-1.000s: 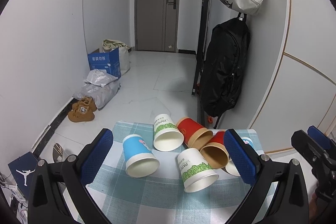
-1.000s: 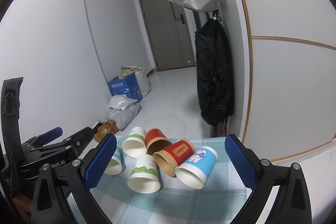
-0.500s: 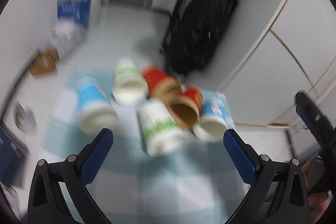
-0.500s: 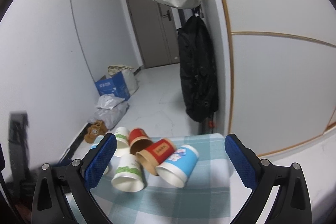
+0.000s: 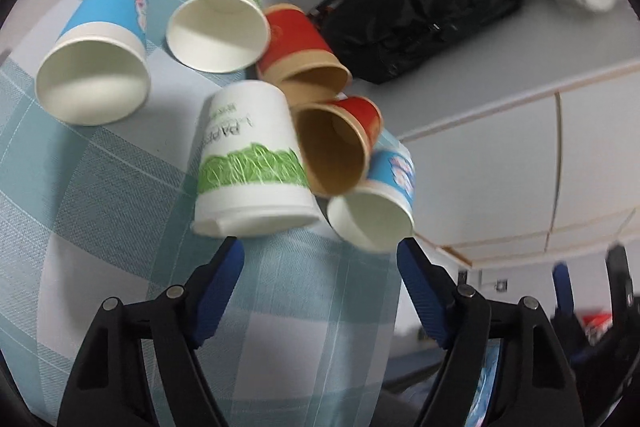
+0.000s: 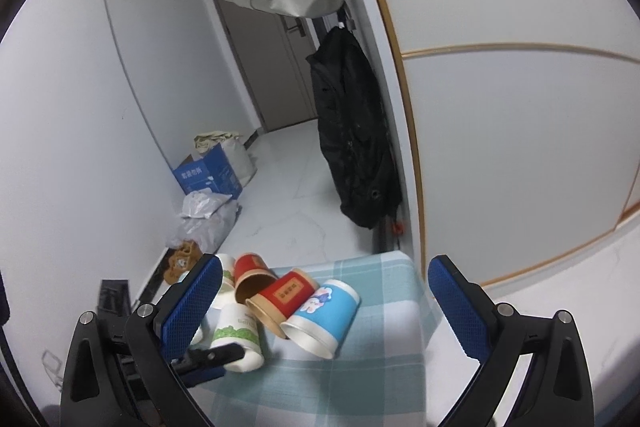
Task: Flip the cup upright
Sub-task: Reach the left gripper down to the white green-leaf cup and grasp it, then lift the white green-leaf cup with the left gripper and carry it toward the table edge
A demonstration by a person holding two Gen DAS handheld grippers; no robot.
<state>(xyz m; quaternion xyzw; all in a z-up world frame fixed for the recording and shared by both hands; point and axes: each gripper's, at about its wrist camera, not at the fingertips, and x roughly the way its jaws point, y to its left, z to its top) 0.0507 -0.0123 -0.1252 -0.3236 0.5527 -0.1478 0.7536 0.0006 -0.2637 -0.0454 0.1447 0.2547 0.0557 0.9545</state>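
Left gripper lines up on the nearest fallen cup.

The white paper cup with a green grass band [image 5: 252,163] lies on its side on the checked blue-green tablecloth [image 5: 100,227], rim toward the left gripper [image 5: 320,259], whose jaws stand wide open just before it, probably so they can close around the rim end. It touches a brown-lined red paper cup [image 5: 340,143] in the pile, so space is small. The right gripper [image 6: 324,291], jaws also open and empty, hangs apart from the cups, apparently to leave room.
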